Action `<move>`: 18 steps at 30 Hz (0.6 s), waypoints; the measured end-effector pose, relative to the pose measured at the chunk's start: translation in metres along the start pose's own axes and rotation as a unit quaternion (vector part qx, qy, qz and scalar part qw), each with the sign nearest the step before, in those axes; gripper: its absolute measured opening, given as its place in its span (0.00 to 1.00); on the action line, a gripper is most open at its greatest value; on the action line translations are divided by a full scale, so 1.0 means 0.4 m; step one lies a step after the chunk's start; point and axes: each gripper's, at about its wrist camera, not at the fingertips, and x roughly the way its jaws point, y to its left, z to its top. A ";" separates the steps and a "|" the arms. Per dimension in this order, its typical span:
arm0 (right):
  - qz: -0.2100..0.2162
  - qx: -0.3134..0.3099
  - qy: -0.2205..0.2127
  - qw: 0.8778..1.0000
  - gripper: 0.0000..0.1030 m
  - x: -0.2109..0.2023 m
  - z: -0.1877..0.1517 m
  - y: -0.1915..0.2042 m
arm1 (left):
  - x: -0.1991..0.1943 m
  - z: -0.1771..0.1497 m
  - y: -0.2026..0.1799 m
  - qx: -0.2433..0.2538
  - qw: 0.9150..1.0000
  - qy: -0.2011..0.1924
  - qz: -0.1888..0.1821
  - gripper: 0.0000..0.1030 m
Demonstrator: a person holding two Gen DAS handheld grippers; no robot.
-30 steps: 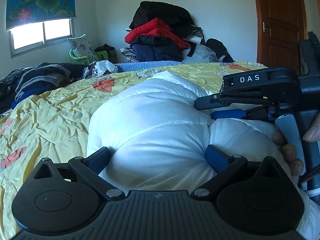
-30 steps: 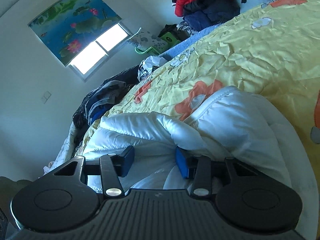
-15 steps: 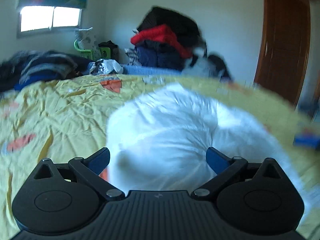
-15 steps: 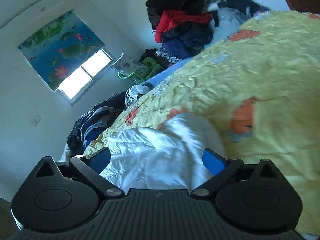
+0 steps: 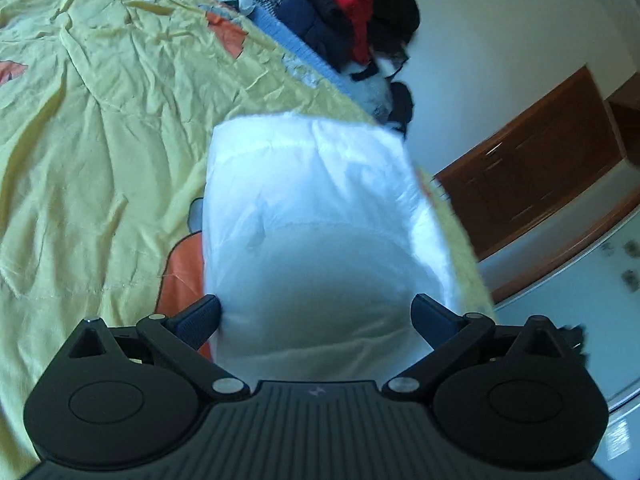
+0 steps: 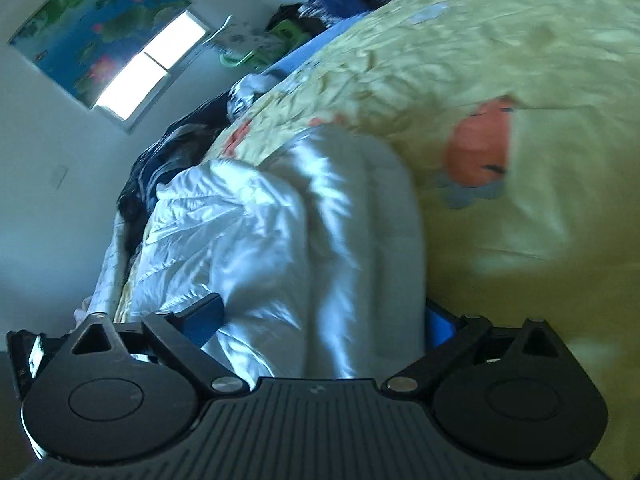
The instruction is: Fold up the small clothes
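A white puffy jacket [image 5: 312, 216] lies folded into a bundle on the yellow bedspread [image 5: 100, 128]. My left gripper [image 5: 316, 316] is open, its blue pads spread on either side of the jacket's near end. In the right wrist view the same jacket [image 6: 288, 232] fills the middle, shiny and creased. My right gripper [image 6: 320, 318] is open, its pads straddling the jacket's near edge. Whether the pads touch the cloth I cannot tell.
A pile of red, navy and black clothes [image 5: 344, 12] sits at the far end of the bed. A wooden door [image 5: 544, 160] stands to the right. More dark clothes [image 6: 160, 160] lie at the bed's left side under the window [image 6: 148, 68].
My right gripper opened and let go of the jacket a second ago. Both grippers have swung and tilted; the left now looks down over the bundle near the bed's right edge.
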 end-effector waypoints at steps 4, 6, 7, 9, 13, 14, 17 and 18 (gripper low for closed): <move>0.038 -0.004 0.033 0.999 0.54 0.059 -0.009 0.017 | -0.017 -0.001 -0.002 0.010 1.000 -0.019 0.006 0.58; 0.041 -0.002 0.031 0.999 0.54 0.073 -0.015 0.031 | -0.053 0.013 -0.001 0.012 0.999 -0.029 0.014 0.52; 0.047 0.001 0.031 0.998 0.54 0.079 -0.019 0.039 | -0.081 0.021 -0.002 0.017 0.999 -0.037 0.019 0.51; 0.069 0.000 0.040 0.997 0.52 0.093 -0.029 0.066 | -0.143 0.031 -0.005 0.039 0.997 -0.054 0.033 0.51; 0.105 -0.030 0.072 0.991 0.52 0.153 -0.070 0.160 | -0.205 0.048 0.050 0.048 0.994 -0.057 0.081 0.54; 0.108 -0.034 0.076 0.991 0.52 0.172 -0.078 0.176 | -0.205 0.043 0.076 0.042 0.993 -0.055 0.090 0.57; 0.115 -0.026 0.077 0.990 0.56 0.217 -0.092 0.186 | -0.210 0.009 0.146 0.010 0.992 -0.075 0.100 0.89; 0.120 -0.013 0.077 0.990 0.62 0.226 -0.094 0.177 | -0.223 -0.002 0.159 -0.007 0.991 -0.087 0.102 0.96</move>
